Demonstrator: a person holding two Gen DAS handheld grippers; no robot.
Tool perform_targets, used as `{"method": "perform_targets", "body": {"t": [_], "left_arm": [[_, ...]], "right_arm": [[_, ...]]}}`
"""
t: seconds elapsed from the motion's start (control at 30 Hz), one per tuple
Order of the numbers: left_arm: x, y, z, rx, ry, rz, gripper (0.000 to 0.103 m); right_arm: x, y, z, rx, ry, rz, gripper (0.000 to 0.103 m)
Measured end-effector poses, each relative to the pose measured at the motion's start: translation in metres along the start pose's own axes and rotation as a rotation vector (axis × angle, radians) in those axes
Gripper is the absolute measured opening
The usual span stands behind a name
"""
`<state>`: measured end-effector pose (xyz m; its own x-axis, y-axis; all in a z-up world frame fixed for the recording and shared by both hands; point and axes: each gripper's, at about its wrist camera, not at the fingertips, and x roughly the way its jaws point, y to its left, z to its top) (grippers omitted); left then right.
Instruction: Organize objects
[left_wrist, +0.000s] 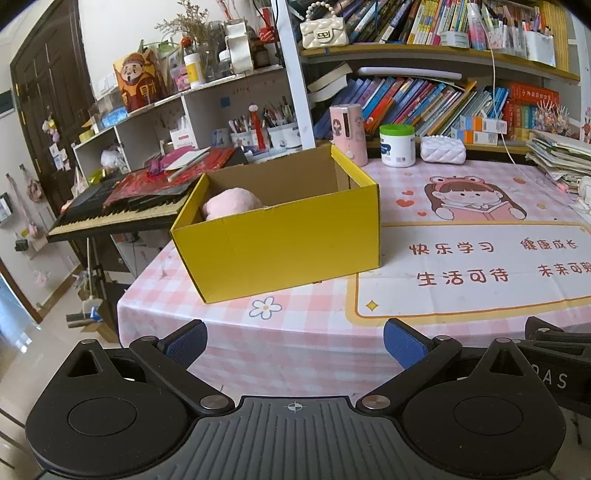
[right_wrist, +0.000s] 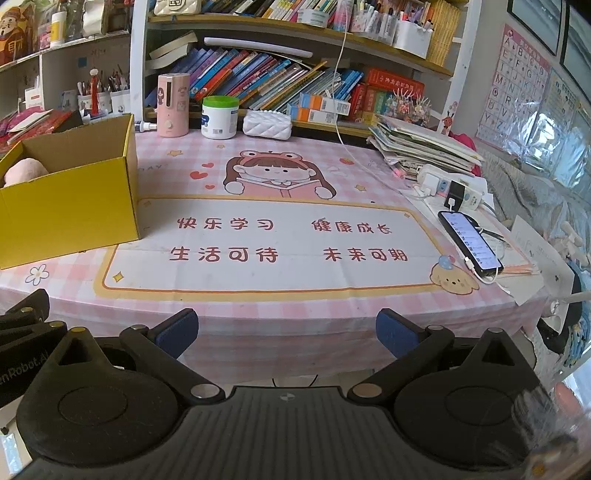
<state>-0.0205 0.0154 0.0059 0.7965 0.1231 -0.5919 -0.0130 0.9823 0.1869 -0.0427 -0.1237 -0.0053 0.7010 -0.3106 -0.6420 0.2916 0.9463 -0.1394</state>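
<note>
At centre-left of the left wrist view, the open yellow cardboard box (left_wrist: 277, 236) holds a pink plush toy (left_wrist: 231, 203), apparently already tidied away, while the left gripper (left_wrist: 294, 341) and right gripper (right_wrist: 286, 330) hover spread and empty over the counter (right_wrist: 295, 325) edge.

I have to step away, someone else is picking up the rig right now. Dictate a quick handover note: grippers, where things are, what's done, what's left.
Left hand-held gripper: open, empty, held off the near table edge, facing the yellow cardboard box.
Right hand-held gripper: open, empty, beside it, facing the mat's centre.
Box stands at the table's left end; a pink plush toy already lies inside.
The middle of the pink desk mat is bare.
Left: likely nothing loose; only the back-row items and the phone, on its cable, remain out.
</note>
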Motion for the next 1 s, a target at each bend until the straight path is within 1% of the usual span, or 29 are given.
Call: {"method": "perform_targets", "body": {"t": [0.63, 0.83, 1.0], "left_arm": [[0.006, 0.004, 0.002, -0.01, 0.011, -0.013, 0.103], [0.009, 0.003, 0.004, -0.023, 0.014, -0.04, 0.102], [0.01, 0.003, 0.004, -0.024, 0.02, -0.046, 0.102]], "right_arm": [[0.003, 0.004, 0.001, -0.002, 0.004, -0.001, 0.103], [0.008, 0.005, 0.002, -0.001, 0.008, -0.006, 0.103], [0.011, 0.002, 0.004, 0.001, 0.015, -0.007, 0.103]]}}
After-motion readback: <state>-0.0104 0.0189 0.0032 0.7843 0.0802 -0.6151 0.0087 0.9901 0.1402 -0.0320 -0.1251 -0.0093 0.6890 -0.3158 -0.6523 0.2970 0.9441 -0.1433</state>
